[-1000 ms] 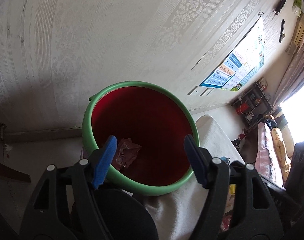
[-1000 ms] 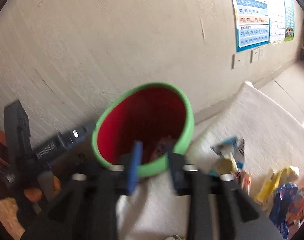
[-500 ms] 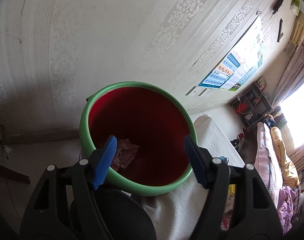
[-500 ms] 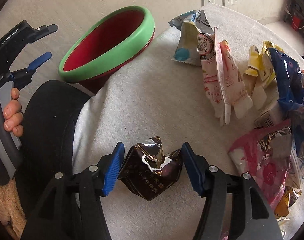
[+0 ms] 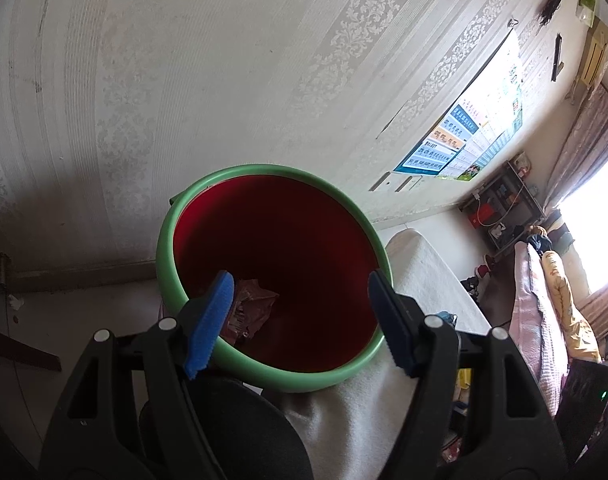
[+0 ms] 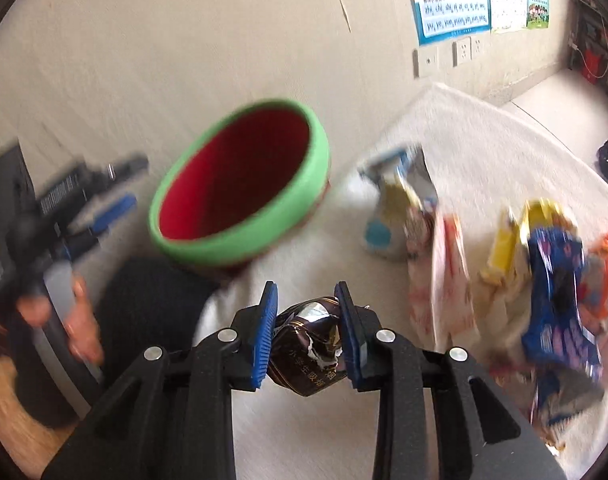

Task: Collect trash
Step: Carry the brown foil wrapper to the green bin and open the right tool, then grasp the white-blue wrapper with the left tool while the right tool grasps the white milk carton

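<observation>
holding one crumpled wrapper, green-rimmed red bin, left gripper spread empty, right gripper clamping brown wrapper

A blue-bordered chart hangs on the pale patterned wall, with white sockets just below it. A cluttered shelf stands beside the bright window.

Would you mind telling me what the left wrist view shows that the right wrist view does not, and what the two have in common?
Only the left wrist view looks down into the bin and shows a crumpled wrapper already inside, framed by the open left gripper.

Only the right wrist view shows the right gripper shut on a brown foil wrapper, and the heap of snack wrappers on the white cloth.

Both show the green-rimmed red bin, the white cloth and the wall poster.
</observation>
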Tool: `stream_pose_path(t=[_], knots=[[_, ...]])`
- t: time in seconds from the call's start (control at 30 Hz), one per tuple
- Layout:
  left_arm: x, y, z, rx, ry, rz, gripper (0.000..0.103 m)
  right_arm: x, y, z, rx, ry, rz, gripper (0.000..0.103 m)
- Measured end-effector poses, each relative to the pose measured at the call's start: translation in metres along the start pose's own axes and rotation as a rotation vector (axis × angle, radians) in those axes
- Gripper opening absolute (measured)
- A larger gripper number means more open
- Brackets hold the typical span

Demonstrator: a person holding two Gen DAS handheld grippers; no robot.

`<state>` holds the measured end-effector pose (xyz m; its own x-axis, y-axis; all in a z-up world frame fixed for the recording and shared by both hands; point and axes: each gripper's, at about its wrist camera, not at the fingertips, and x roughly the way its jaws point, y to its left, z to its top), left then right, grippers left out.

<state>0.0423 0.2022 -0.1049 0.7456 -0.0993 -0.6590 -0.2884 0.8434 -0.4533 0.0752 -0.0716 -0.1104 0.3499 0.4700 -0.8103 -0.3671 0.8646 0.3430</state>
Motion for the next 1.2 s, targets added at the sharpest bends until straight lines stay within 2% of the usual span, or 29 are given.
stream_pose_path(t=[0.2, 0.27, 0.3, 0.33, 0.4, 0.47, 0.57, 0.73, 0.87, 0.97, 1.07, 1.13, 1.2], knots=[[0.0, -0.003, -0.001, 0.018, -0.012, 0.006, 0.067, 0.017, 0.022, 0.064, 0.018, -0.083, 0.137, 0.03], [0.001, -0.002, 0.0, 0.016, -0.005, 0.006, 0.067, 0.028, 0.025, 0.083, 0.061, -0.099, 0.181, 0.034], [0.002, -0.001, 0.0, 0.012, -0.005, 0.006, 0.067, 0.031, 0.026, 0.09, 0.086, -0.104, 0.203, 0.039], [0.001, 0.0, 0.001, 0.008, -0.006, 0.004, 0.067, 0.031, 0.024, 0.094, 0.106, -0.11, 0.221, 0.052], [0.002, 0.002, 0.001, -0.001, -0.004, 0.003, 0.067, 0.027, 0.024, 0.099, 0.128, -0.127, 0.237, 0.056], [0.003, 0.004, 0.001, -0.009, 0.003, 0.002, 0.067, 0.014, 0.021, 0.089, 0.125, -0.144, 0.218, 0.056], [0.004, 0.004, 0.001, -0.01, 0.009, 0.002, 0.067, -0.007, -0.003, 0.065, 0.141, -0.162, 0.164, 0.056], [0.007, -0.002, 0.0, 0.013, 0.019, 0.022, 0.067, -0.051, -0.047, 0.004, 0.143, -0.142, -0.031, 0.061], [0.006, -0.015, -0.002, 0.077, 0.007, 0.071, 0.067, -0.072, -0.074, -0.046, 0.179, -0.155, -0.165, 0.061], [0.001, -0.036, -0.006, 0.177, -0.024, 0.101, 0.067, -0.074, -0.09, -0.064, 0.224, -0.164, -0.224, 0.061], [0.001, -0.063, -0.014, 0.24, -0.013, 0.033, 0.068, -0.078, -0.098, -0.067, 0.231, -0.194, -0.214, 0.061], [0.014, -0.086, -0.019, 0.263, 0.04, -0.018, 0.068, -0.083, -0.097, -0.067, 0.224, -0.219, -0.204, 0.061], [0.037, -0.11, -0.021, 0.269, 0.134, -0.068, 0.069, -0.087, -0.095, -0.069, 0.214, -0.239, -0.191, 0.061]])
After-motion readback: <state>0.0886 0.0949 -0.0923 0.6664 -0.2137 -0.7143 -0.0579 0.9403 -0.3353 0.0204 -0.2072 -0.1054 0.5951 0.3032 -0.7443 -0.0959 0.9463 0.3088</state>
